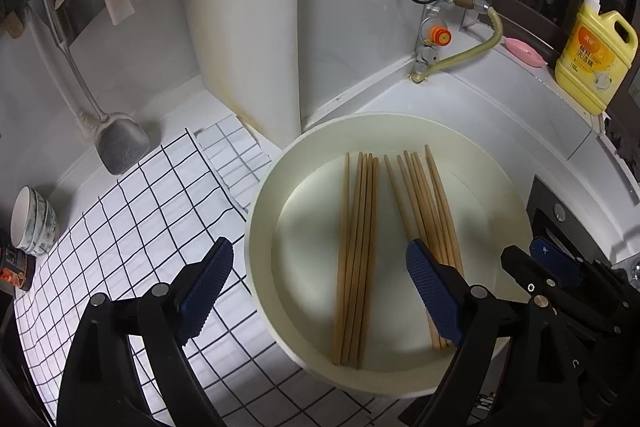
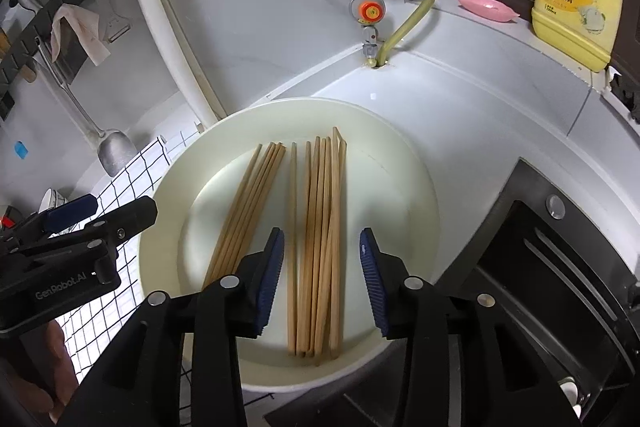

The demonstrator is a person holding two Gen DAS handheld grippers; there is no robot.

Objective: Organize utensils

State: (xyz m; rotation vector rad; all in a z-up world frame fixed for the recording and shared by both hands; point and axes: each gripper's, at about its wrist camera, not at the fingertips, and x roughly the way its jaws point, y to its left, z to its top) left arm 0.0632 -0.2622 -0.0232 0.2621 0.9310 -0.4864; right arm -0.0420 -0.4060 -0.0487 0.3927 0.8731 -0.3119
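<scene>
A round white basin [image 1: 260,227] [image 2: 424,187] holds two bundles of wooden chopsticks. In the left wrist view the left bundle [image 1: 358,247] lies between my open left fingers; the right bundle [image 1: 430,211] lies partly under the right finger. My left gripper [image 1: 320,279] is open and empty above the basin's left half. In the right wrist view my right gripper [image 2: 322,271] is open and straddles the near end of the right bundle [image 2: 320,247]; the left bundle [image 2: 248,211] lies to its left. The right gripper also shows in the left wrist view [image 1: 536,263], and the left gripper shows in the right wrist view [image 2: 100,215].
A checked cloth [image 1: 140,211] covers the counter left of the basin. A metal spatula [image 1: 116,143] hangs on the wall, bowls [image 1: 32,223] stand far left. A yellow detergent bottle [image 1: 596,55], pink soap dish [image 1: 524,51] and gas pipe [image 1: 434,7] are behind. A stove [image 2: 560,287] lies at the right.
</scene>
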